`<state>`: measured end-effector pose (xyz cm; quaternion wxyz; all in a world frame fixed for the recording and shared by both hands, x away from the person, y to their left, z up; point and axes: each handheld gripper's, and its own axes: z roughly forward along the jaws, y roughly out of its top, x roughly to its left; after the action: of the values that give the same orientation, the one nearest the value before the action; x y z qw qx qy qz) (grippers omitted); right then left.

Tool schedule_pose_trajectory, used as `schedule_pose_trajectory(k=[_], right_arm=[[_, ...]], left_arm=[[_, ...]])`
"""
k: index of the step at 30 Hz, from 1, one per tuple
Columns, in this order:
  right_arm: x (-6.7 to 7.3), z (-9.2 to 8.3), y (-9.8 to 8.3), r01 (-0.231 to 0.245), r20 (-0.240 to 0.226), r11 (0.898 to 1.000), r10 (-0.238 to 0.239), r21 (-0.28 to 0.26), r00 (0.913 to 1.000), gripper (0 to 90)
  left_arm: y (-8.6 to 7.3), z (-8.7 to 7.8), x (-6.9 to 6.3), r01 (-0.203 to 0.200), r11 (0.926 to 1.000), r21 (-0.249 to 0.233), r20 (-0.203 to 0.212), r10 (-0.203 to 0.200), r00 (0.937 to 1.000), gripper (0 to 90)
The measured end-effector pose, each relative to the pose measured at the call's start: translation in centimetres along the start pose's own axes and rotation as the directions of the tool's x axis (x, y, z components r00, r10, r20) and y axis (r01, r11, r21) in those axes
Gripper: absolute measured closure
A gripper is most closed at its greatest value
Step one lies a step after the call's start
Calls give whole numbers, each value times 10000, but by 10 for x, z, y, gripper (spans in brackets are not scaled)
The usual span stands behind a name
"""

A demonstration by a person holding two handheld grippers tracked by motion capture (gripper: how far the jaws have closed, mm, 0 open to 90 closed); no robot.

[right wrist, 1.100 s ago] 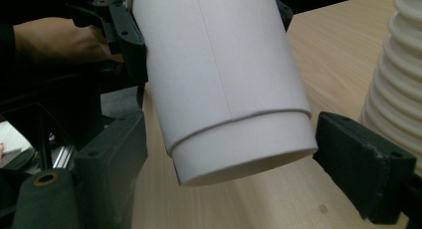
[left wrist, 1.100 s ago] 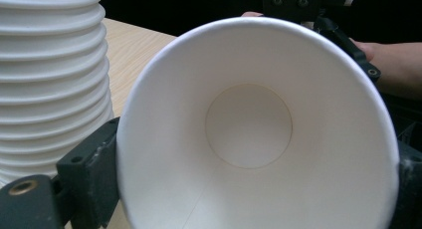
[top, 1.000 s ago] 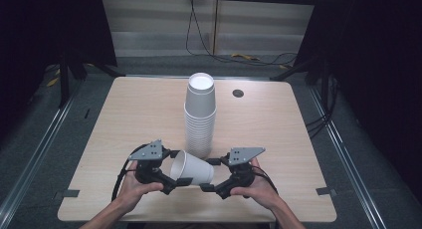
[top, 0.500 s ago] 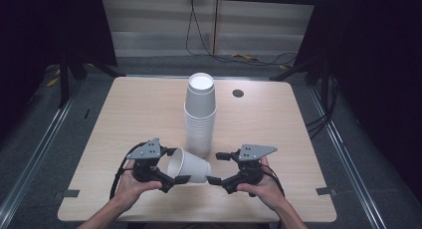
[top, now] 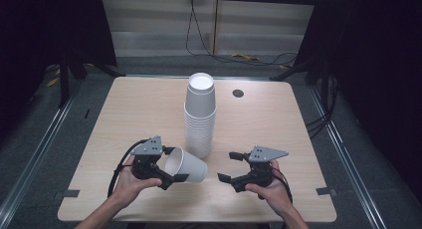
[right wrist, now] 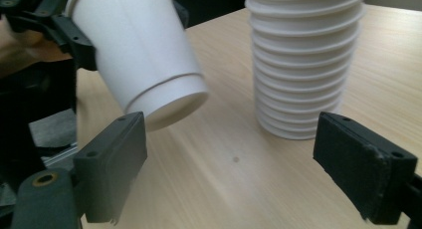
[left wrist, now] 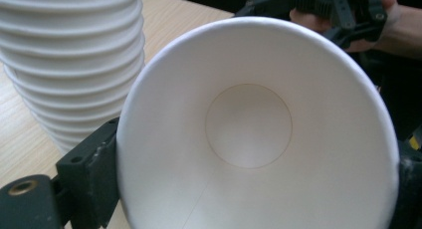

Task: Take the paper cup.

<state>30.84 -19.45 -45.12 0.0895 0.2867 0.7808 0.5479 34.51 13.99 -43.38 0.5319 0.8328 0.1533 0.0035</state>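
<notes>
A single white paper cup lies on its side in the air, mouth toward the left hand. My left gripper is shut on it near the rim; in the left gripper view I look straight into the cup, one black jaw on each side of it. A tall stack of white cups stands upside down at the table's middle, also seen as the stack in the right gripper view. My right gripper is open and empty, a little to the right of the cup's base.
The wooden table has a small round dark hole at the back right. Cables lie on the floor beyond the far edge. Dark stands flank the table on both sides.
The right gripper has drawn away to the right from the cup's base, with its jaws now apart and empty. The left gripper and the cup have stayed in place.
</notes>
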Motion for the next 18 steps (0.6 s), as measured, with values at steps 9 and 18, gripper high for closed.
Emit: schedule_pose_trajectory(k=[9,18], right_arm=[[-3,-1,-3,-82,611,9999,88,-89,9981,135],[-10,-3,-4,-226,874,9996,240,-179,9959,136]], left_arm=[[-1,-13,9,342,9993,162,-198,-339,9992,81],[-5,-24,22,585,9974,426,-689,-555,9961,82]])
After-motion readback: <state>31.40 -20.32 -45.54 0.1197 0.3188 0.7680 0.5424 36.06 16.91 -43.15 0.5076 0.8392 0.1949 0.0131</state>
